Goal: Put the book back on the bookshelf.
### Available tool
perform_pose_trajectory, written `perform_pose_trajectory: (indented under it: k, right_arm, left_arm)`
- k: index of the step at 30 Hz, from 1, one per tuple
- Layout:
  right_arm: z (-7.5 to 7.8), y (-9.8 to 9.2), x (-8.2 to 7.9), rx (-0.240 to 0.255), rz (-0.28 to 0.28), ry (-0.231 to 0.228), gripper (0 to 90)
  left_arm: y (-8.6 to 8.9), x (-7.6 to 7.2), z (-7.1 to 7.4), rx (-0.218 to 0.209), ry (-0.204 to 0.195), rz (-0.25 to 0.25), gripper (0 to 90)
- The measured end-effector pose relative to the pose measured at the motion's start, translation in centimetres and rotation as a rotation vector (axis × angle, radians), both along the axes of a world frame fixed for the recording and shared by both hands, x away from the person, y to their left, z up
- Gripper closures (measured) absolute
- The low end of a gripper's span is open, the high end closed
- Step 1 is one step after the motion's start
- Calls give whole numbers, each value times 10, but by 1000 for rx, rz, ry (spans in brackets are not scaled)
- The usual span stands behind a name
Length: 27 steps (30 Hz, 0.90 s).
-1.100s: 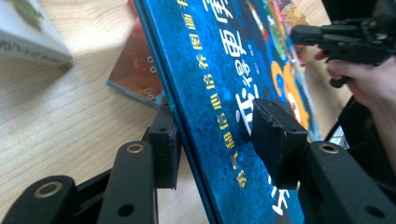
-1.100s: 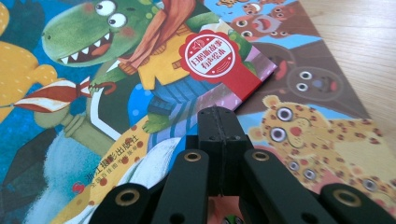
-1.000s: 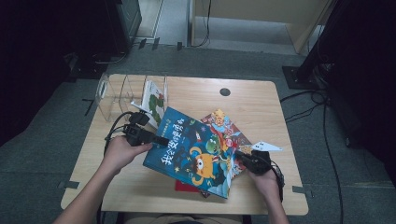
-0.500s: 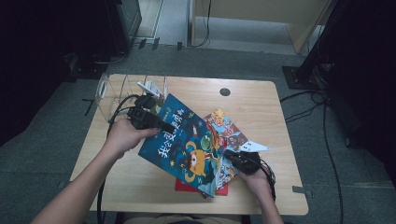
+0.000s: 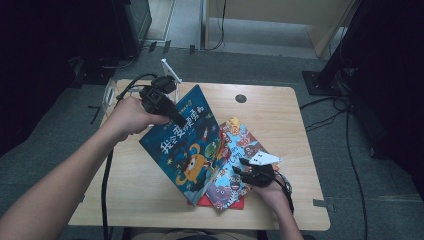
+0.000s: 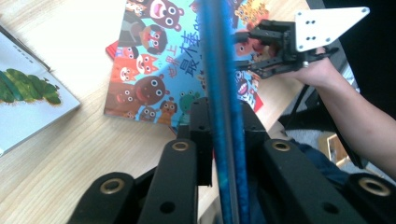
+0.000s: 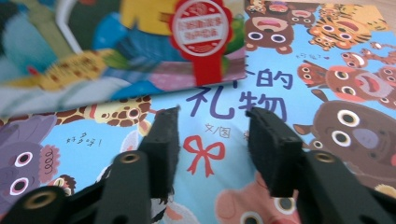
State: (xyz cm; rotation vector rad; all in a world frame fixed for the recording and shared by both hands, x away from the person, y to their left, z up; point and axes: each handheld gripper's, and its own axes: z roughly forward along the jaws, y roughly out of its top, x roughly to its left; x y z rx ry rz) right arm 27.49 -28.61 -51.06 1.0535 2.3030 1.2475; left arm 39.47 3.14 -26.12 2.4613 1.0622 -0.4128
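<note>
Lifted higher than in the earlier frames, the dark blue picture book (image 5: 187,145) is now tilting steeply, its far-left corner raised off the wooden table (image 5: 280,107) while its near edge is hanging just over the pile below; this tilt is probably clearing it from the stack so it can be carried toward the far-left corner, where a clear rack (image 5: 107,95) is standing. Beneath and to the right, the light blue animal book (image 5: 237,150) is lying flat on a red book (image 5: 200,201), seemingly staying put as the base of the pile. A third book, white with a green caterpillar (image 6: 28,93), is lying apart on the table in the left gripper view. The left gripper (image 5: 172,114) is pinching the dark blue book's edge (image 6: 223,93), its jaws having just been closing and now pressing on both faces of the thin cover. The right gripper (image 5: 245,172), at the near right, is hovering over the animal book (image 7: 280,93); its jaws have just been opening and are now standing spread, with nothing between them.
</note>
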Motion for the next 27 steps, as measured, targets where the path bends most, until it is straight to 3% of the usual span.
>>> perform_pose_trajectory:
  k: [2, 3, 6, 11, 14, 21, 27]
  right_arm:
    - [-1, 2, -1, -7, 4, -8, 484]
    - [-1, 3, -2, -17, 8, -16, 476]
    - [-1, 4, -3, -28, 10, -17, 468]
    - [-1, 4, -2, -27, 6, -19, 437]
    - [-2, 4, -3, -27, 12, -24, 410]
    - [1, 5, 1, -46, -17, -4, 374]
    - [0, 4, 8, -41, -59, -8, 353]
  left_arm:
    - [0, -2, 7, 2, -15, -24, 835]
    - [-1, -5, 11, 35, -35, -39, 837]
    - [2, -8, 15, 62, -31, -30, 839]
    - [23, -13, 21, 38, -32, -24, 837]
    - [41, -16, 23, 10, -16, 20, 838]
    - [83, -27, 29, 17, -34, 118, 837]
    - [117, -33, 28, 4, -22, 206, 836]
